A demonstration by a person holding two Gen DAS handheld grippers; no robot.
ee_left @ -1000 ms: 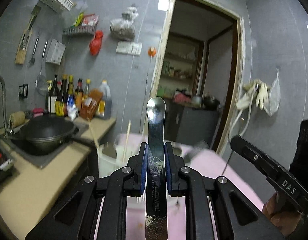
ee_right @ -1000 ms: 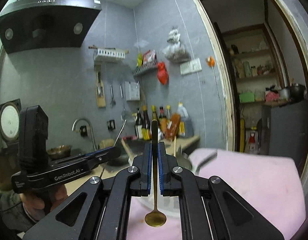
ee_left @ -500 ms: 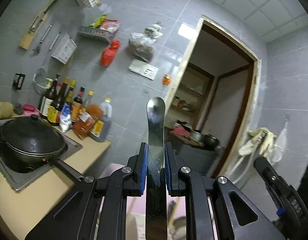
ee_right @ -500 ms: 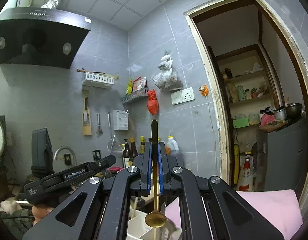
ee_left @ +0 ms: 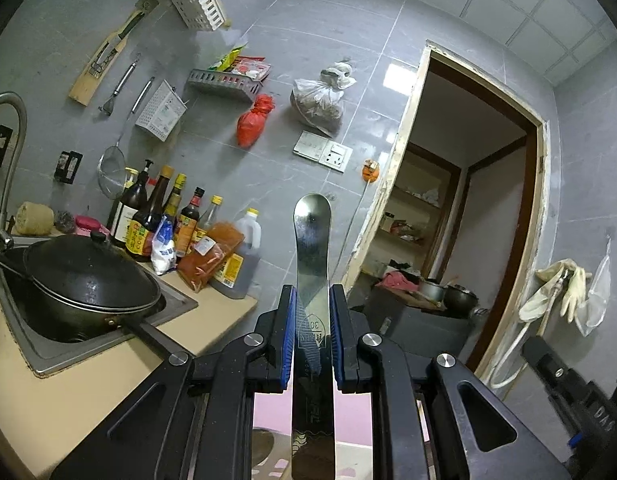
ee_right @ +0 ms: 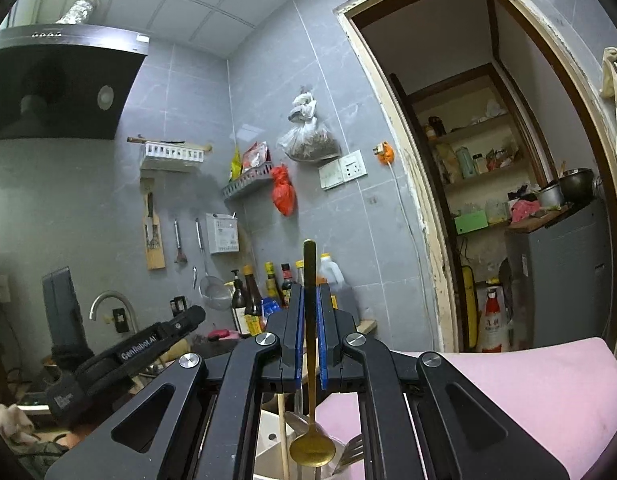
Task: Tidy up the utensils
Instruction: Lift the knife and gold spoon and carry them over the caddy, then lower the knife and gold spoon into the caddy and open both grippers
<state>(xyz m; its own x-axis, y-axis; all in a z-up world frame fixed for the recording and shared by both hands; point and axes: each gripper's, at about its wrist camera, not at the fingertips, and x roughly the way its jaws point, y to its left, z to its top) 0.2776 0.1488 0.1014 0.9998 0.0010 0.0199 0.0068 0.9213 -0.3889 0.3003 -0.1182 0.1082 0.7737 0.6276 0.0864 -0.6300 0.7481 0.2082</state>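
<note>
My left gripper [ee_left: 312, 300] is shut on the flat steel handle of a silver utensil [ee_left: 312, 240], whose rounded end sticks up past the blue pads; its working end is hidden below. My right gripper [ee_right: 309, 292] is shut on the thin handle of a gold spoon [ee_right: 311, 448], whose bowl hangs below the jaws. Under that bowl stands a white utensil holder [ee_right: 270, 436] with a chopstick [ee_right: 283, 436], a fork [ee_right: 350, 456] and a silver spoon in it. The left gripper's body [ee_right: 144, 352] shows at the left of the right wrist view.
A black wok [ee_left: 88, 280] sits in the sink [ee_left: 40, 356] on the beige counter [ee_left: 68, 404] at left, with sauce bottles [ee_left: 176, 224] behind it. A pink cloth [ee_right: 508, 392] covers the surface below. An open doorway [ee_left: 460, 220] lies to the right. Wall racks hang above.
Both views have swung upward: the pink surface and the holder have dropped low in frame, and more wall and ceiling show. The left view has also rolled. Both grips are unchanged.
</note>
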